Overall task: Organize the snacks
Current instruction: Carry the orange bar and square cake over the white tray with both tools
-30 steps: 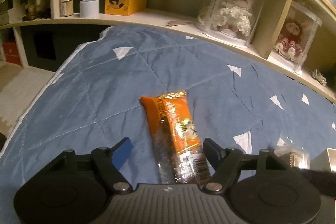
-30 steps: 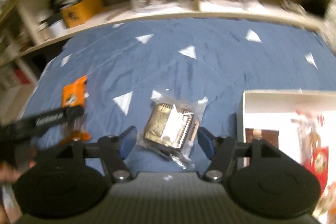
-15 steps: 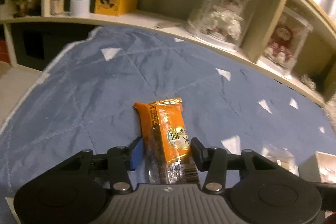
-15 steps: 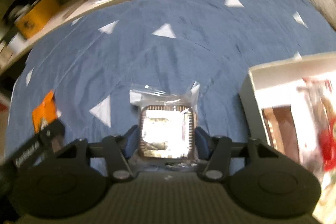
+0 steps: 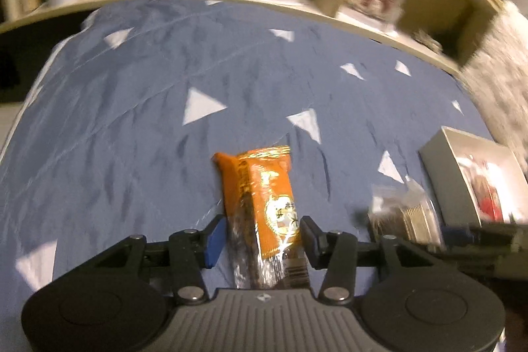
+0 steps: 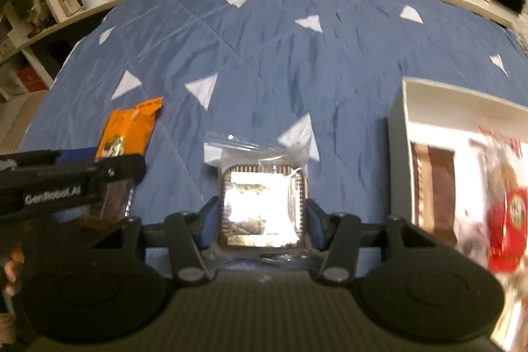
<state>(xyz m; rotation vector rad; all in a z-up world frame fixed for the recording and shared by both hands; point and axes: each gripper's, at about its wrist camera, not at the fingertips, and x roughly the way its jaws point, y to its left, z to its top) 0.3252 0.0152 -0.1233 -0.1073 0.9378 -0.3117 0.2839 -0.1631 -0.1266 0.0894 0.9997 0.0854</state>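
In my left wrist view, my left gripper [image 5: 260, 235] has its pads clamped on the orange snack packet [image 5: 264, 203], one pad on each long side near the wrapper's lower half. The packet points away from me over the blue quilt [image 5: 132, 121]; whether it is clear of the cloth I cannot tell. At the right edge sits the white box [image 5: 435, 177], with a red packet already inside, so some sorting looks done. The clear-wrapped square snack [image 5: 409, 213] shows just beside the box, part hidden by the other tool. A second ago these fingers stood wide on either side of the orange packet; now they are closed on it, and the view has swung right to bring the box in.

In my right wrist view, my right gripper [image 6: 262, 221] grips the clear-wrapped square snack [image 6: 264, 203] between its blue pads, pressed on both sides. The white box [image 6: 401, 134] lies to the right, holding a brown bar [image 6: 435, 187] and a red packet [image 6: 508, 230]. The orange packet shows at left in the other gripper. A second ago these fingers were spread around the square snack, not yet pinching. I judge both snacks are gripped and still need carrying into the box.
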